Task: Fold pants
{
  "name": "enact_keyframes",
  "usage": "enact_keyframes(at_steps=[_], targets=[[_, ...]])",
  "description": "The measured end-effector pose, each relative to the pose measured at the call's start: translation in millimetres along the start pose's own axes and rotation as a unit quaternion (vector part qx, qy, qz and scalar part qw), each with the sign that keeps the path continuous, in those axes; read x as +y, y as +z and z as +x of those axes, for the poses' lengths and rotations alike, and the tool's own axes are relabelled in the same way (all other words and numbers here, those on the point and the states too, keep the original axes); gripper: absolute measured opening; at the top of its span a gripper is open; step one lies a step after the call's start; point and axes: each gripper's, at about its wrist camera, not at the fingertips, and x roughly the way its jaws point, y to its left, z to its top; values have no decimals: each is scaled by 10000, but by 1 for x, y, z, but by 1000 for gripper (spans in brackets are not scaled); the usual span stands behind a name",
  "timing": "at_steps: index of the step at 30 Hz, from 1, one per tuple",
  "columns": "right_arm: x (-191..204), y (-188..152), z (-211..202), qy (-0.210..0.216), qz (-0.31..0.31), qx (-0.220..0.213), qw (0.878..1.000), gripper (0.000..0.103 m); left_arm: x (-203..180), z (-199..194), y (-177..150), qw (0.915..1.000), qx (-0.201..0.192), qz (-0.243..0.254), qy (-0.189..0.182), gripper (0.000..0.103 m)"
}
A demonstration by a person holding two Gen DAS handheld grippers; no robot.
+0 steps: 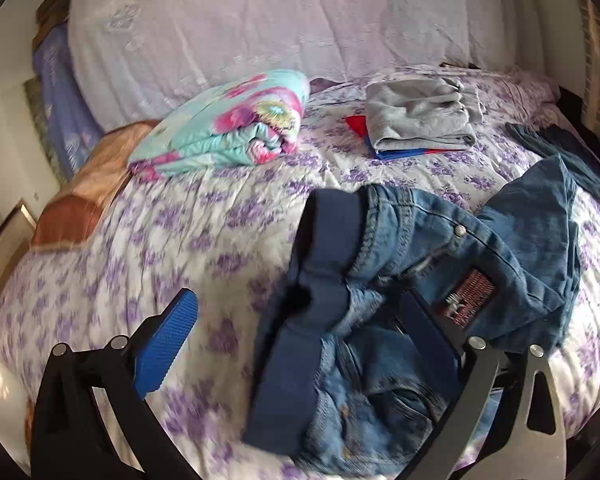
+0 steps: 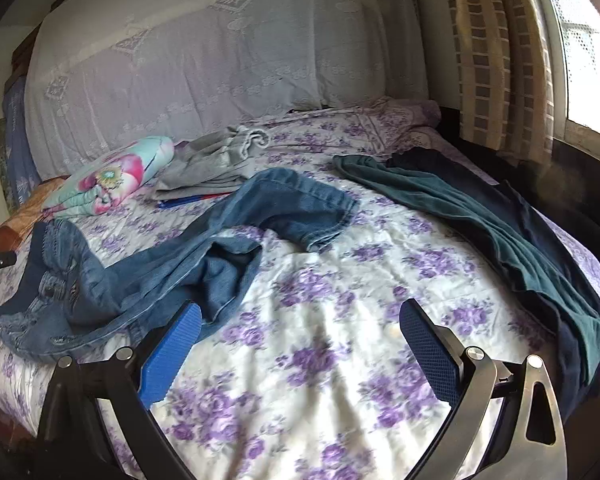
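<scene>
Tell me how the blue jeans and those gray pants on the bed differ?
The blue jeans lie crumpled and spread out, legs twisted; the gray pants are folded into a neat stack. The jeans are near the bed's front edge; the gray pants sit farther back, atop a red and blue cloth. Both rest on the purple-flowered sheet.

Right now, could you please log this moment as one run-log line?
jeans: crumpled, unfolded on bed | left gripper: open, over waistband | right gripper: open, empty
</scene>
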Motion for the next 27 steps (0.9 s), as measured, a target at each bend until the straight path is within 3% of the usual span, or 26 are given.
enact_keyframes(at_steps=[6,11,12,13,14,16,18,22,27], targets=[[-37,14,12,-408,374,4,9985,100,-5,56,29,9952,99,752,-619,99],[-54,25,25,-602,320,-68,9977,98,-31,100,29,9802,651,1389,-1250,99],[-57,28,29,-684,235,-92,9973,92,-36,102,28,9780,714,1423,-1351,92],[-59,32,33,-709,173,-78,9973,88,-37,104,28,9778,768,1394,-1364,87],[-62,37,40,-677,108,-31,9976,82,-36,105,30,9791,807,1303,-1334,73],[-68,48,56,-487,97,66,9987,80,-27,105,35,9807,862,982,-1452,61],[-67,60,77,-316,8,153,9994,80,-13,101,41,9817,852,652,-1573,40],[-56,83,134,-129,-226,370,9990,83,10,107,48,9871,899,194,-1308,38],[-40,96,223,-22,-33,1007,9949,85,54,124,58,9879,884,-749,-1029,38]])
